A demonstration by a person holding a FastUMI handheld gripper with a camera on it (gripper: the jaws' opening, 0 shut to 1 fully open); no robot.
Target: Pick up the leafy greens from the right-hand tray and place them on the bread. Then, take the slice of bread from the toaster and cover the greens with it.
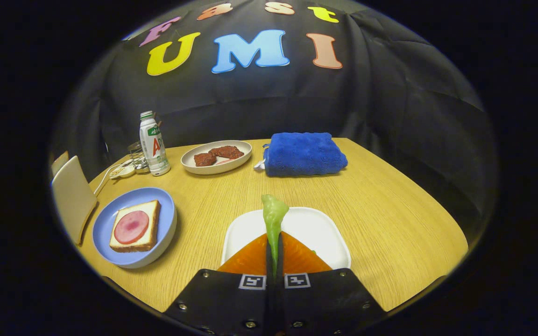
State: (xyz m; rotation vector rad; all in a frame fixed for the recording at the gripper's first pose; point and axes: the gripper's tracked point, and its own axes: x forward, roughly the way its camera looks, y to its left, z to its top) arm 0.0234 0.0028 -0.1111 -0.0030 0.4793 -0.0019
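Wooden table (390, 224), contents listed left to right. At the far left edge, a pale upright slab (70, 196), tilted, what it is cannot be told. Behind it, a white power strip (122, 171) with a cord, then a small glass jar (137, 156) and a white drink bottle (153, 143) standing upright beside it. Nearer, a blue plate (166, 210) carrying one slice of bread (152, 219) topped with a round pink slice of ham (131, 227). Behind and to the right, an oval cream dish (194, 165) with two dark reddish-brown pieces (217, 155) of food. In the middle foreground, a white square tray (320, 228), directly under the gripper (274, 254). Its two fingers are pressed nearly together, pinching a pale green leaf (273, 212); the leaf sticks up and forward past the fingertips, above the tray, well apart from the bread on the blue plate. To the right at the back, a folded blue towel (304, 154) lies just beside the cream dish. The toaster cannot be made out with certainty.
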